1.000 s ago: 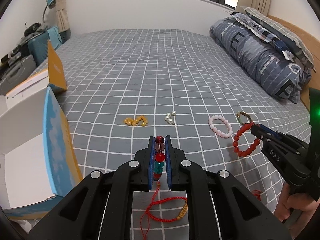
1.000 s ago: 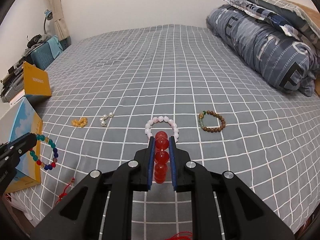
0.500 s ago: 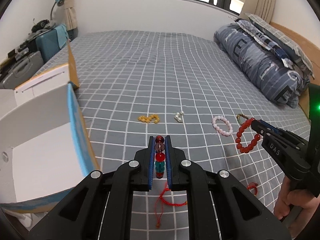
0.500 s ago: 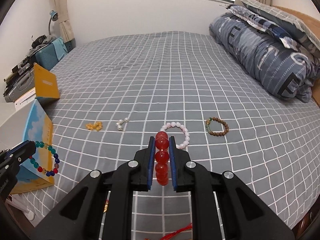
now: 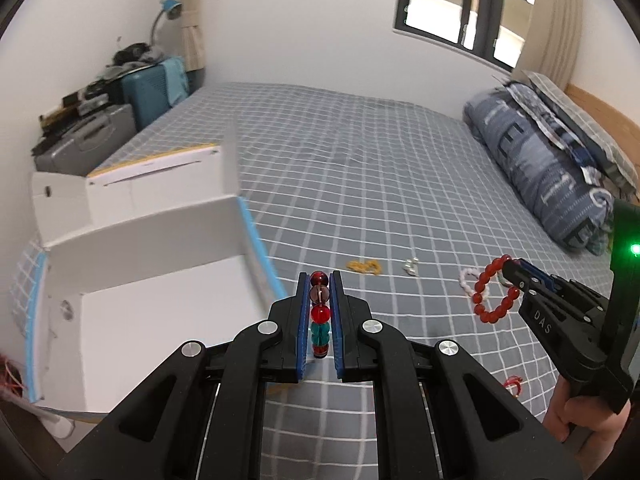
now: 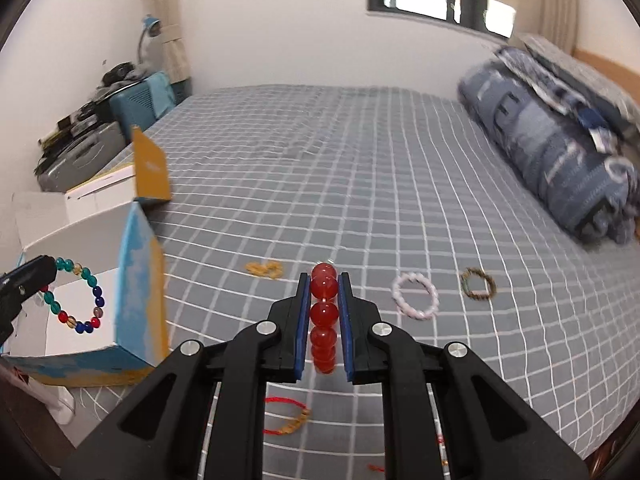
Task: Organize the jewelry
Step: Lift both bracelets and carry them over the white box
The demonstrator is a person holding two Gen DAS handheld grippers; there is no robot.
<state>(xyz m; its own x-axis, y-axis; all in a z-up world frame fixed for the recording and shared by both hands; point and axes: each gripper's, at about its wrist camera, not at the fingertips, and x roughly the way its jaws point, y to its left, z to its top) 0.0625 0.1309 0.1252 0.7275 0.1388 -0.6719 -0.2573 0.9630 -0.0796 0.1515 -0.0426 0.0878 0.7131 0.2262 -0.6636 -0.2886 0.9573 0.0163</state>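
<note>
Grey bedsheet [image 6: 360,184] was crossed by a white grid. Multicolour bracelet [image 6: 78,294] was strung in teal, red, blue and amber; the other bracelet [image 6: 324,316] was solid red. Box [image 6: 138,276] was sky-blue and orange outside, white inside. A pale pink bracelet [image 6: 415,295] and yellow beads [image 6: 265,269] were spotted too.

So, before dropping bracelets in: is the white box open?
Open. The white box shows its bare white inside, flaps standing up.

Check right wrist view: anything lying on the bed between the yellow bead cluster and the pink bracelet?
Only bare bedsheet shows between yellow bead cluster and pink bracelet; the right gripper with its red bracelet covers the middle.
</note>
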